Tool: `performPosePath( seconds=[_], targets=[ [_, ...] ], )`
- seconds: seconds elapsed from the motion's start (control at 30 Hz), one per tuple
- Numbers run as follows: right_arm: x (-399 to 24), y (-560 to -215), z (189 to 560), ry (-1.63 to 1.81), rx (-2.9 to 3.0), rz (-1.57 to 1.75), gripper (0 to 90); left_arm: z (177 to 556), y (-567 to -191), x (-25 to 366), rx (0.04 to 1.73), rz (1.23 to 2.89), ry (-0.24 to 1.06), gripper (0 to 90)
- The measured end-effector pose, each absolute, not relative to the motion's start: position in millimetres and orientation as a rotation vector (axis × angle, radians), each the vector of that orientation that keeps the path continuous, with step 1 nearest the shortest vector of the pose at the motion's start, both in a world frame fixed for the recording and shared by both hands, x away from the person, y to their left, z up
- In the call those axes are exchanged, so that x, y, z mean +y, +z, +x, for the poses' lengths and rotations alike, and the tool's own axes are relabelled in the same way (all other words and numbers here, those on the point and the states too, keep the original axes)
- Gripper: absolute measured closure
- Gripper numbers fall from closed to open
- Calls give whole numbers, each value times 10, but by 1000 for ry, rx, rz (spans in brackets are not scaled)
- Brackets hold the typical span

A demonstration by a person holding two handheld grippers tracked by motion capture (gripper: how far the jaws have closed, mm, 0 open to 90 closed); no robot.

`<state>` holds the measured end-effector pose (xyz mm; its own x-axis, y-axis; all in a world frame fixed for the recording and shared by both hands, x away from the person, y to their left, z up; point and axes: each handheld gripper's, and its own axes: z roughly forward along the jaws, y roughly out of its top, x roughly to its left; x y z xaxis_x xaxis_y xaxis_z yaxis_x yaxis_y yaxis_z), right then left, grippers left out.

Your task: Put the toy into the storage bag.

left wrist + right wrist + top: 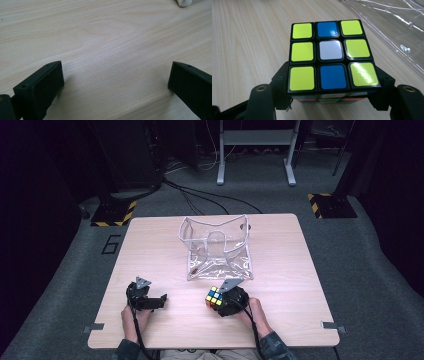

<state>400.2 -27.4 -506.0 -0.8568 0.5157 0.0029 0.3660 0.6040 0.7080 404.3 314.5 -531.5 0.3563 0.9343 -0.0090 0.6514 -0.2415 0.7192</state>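
1. A pale wooden desk [280, 270] carries a clear plastic bag [217, 247] standing open near its middle, toward the far side; the floor around is grey carpet.
2. The right gripper [220, 301] sits at the near edge of the desk, just in front of the bag's near right corner; the person's right hand [256, 312] grips it from behind.
3. A puzzle cube [214, 296] is clamped between the right gripper's jaws; in the right gripper view the cube [333, 56] is pinched at its lower sides by the two black jaws, with its top face turned to the camera; that face shows six yellow squares, two blue ones and a white centre.
4. In the same view crinkled clear plastic lies on the desk to the cube's upper right, near it but apart.
5. The left gripper [150, 301] rests low over the near left part of the desk, well apart from the cube and the bag; the left hand [134, 316] holds it.
6. In the left gripper view its jaws stand wide apart with bare wood grain between them; nothing is held; a small pale corner of something shows at the top right edge, too little to tell what it is.
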Motion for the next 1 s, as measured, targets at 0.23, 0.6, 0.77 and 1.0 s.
performPosePath(
  seconds=[0.23, 0.6, 0.77, 1.0],
  targets=[
    [-333, -4970, 3993, 1124, 2599, 778, 331, 4043, -5315, 3145, 1374, 1986, 572, 1],
    [-495, -4858, 3999, 1124, 2553, 830, 331, 4042, -5311, 3151, 1368, 1999, 572, 1],
    [-559, -4818, 3999, 1140, 2522, 853, 331, 4043, -5314, 3144, 1374, 1987, 572, 2],
    [-652, -4753, 4010, 1131, 2506, 869, 331, 4045, -5310, 3150, 1366, 2001, 572, 2]
  ],
)
